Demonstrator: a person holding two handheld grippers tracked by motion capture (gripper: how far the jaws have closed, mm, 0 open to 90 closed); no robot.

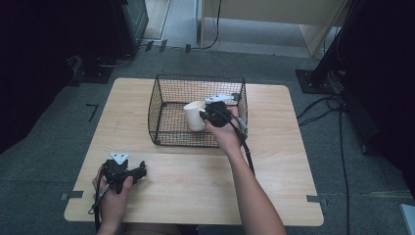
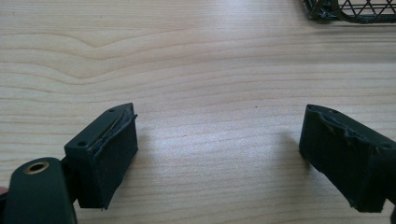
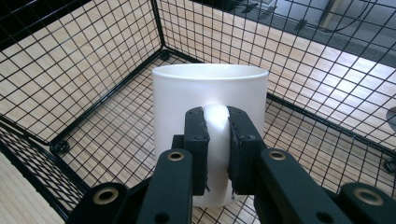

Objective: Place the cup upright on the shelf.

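Centrally, a smooth white cylindrical mug (image 3: 210,100) stands upright inside a black wire-mesh basket (image 1: 166,98) on a pale wood-grain table (image 1: 195,186). Right gripper (image 3: 217,154): jaws clenched on the mug's curved handle, which fills the narrow gap between the matte black pads (image 3: 194,140). Left gripper (image 2: 219,154): jaws released, spread wide, bare wood between its worn block-shaped fingers (image 2: 107,154); a basket corner lies beyond them.

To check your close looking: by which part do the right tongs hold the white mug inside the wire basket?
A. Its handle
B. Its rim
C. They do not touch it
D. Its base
A: in the right gripper view the right tongs are shut on the white mug's handle, one jaw each side.
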